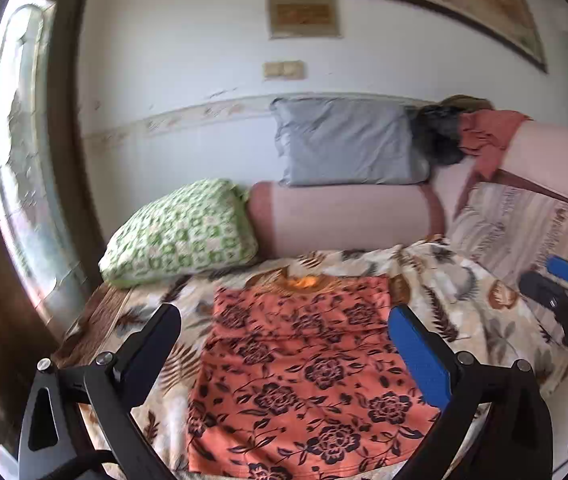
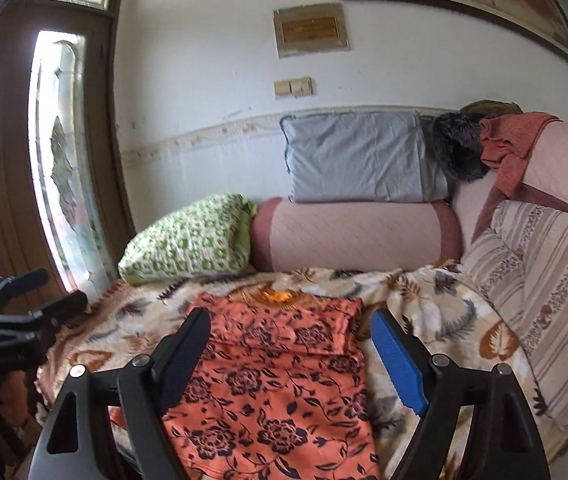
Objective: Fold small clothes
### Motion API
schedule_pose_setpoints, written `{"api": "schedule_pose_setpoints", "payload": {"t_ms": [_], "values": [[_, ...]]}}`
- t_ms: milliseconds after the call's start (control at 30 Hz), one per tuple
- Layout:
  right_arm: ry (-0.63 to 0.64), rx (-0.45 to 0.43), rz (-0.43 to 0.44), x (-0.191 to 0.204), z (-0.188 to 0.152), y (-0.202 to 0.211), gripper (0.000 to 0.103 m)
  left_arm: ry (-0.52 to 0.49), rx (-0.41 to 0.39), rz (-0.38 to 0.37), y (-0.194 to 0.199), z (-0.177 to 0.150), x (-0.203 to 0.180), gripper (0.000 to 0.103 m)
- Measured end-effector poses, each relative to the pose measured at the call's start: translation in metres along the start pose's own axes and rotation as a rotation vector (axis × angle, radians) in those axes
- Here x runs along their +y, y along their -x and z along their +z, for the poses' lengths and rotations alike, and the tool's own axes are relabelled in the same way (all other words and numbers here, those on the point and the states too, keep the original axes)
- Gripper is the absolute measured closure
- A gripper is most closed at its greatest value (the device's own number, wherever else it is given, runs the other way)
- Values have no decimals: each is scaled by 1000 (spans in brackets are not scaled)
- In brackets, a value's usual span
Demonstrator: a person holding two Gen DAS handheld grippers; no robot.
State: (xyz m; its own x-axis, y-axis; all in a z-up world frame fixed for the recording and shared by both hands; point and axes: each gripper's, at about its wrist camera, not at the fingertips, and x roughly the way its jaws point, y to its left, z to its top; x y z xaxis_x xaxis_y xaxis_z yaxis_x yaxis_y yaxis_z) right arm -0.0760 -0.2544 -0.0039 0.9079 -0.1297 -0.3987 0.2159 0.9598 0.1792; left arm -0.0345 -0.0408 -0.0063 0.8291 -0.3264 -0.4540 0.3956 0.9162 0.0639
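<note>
Garment: an orange, black-flowered small cloth top is lying flat in the lower centre of both views, spread on a cream, leaf-printed fleece blanket; its side parts are seemingly folded in already, with a fold edge showing across the upper part in the right wrist view.

Left gripper: its black jaws, one blue-padded, are being held wide apart above the garment's lower half; nothing is being gripped. It is also being seen at the left edge of the right wrist view.

Right gripper: its jaws are standing apart and empty over the garment's middle (the cloth is lying below them, not between the pads). It is showing at the right edge of the left wrist view.

Surroundings: a green-and-white patterned pillow is resting at centre left, a grey pillow above a pink bolster.

Step judged: the bottom hem is probably being approached for the next fold.

Risk: the fleece blanket could be pinched along with the thin cloth, dragging both upward; only one layer could be caught, undoing the side folds; uneven lifting by the two grippers could leave the fold skewed.
</note>
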Motion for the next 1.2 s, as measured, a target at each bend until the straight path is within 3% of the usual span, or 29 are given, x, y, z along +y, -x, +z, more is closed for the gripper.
{"api": "schedule_pose_setpoints", "payload": {"t_ms": [167, 500, 1067, 1200], "values": [[2, 61, 19, 14, -5, -11, 18, 42, 29, 92, -11, -7, 17, 0], [-2, 132, 73, 33, -19, -27, 18, 52, 88, 186, -26, -23, 39, 0], [-81, 252, 53, 9, -50, -66, 18, 80, 239, 244, -59, -58, 57, 0], [-101, 264, 26, -6, -54, -70, 18, 110, 314, 233, -72, -73, 66, 0]]}}
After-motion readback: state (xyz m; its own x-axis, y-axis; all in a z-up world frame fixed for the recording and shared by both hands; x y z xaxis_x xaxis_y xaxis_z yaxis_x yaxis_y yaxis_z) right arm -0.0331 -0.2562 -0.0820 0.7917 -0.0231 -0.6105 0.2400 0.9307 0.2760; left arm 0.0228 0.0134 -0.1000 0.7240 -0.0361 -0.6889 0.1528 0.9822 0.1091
